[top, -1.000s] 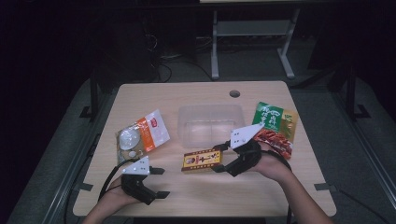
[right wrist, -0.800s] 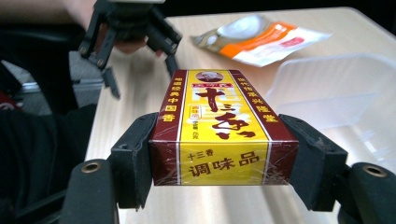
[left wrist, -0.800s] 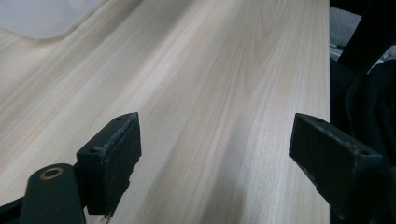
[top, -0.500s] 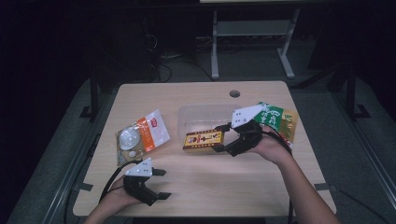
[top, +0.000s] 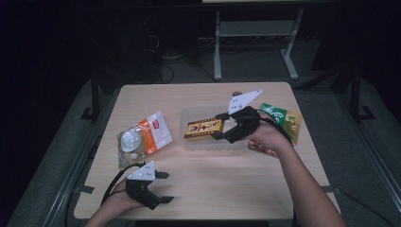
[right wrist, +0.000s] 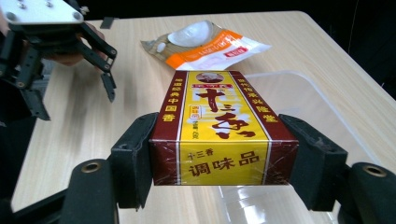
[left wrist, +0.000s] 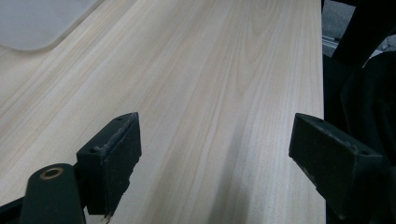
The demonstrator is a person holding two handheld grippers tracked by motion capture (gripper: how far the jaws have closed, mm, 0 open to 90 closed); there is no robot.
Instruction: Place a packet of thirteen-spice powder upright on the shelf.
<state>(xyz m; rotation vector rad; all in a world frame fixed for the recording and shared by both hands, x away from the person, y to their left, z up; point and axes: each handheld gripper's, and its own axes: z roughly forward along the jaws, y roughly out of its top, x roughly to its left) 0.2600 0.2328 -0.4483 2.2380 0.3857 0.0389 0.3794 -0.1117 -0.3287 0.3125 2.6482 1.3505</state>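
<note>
A yellow and dark red seasoning box [top: 203,129] [right wrist: 219,126] hangs over the clear plastic tray [top: 191,115] [right wrist: 299,98] at the table's middle. My right gripper [top: 224,127] [right wrist: 224,161] is shut on the box's near end, one jaw on each long side. My left gripper [top: 163,187] [left wrist: 219,158] rests open near the front left edge of the table, nothing between its jaws, bare wood under it. It also appears far off in the right gripper view as the left gripper [right wrist: 105,70].
An orange and clear snack bag [top: 142,138] [right wrist: 205,44] lies left of the tray. A green and orange packet [top: 283,120] lies to the right, partly under the person's right hand. The tray's corner [left wrist: 32,23] is ahead of my left gripper.
My right gripper has lifted the seasoning box from the table in front of the tray and carried it away from the person, over the tray. The left gripper has stayed put.
</note>
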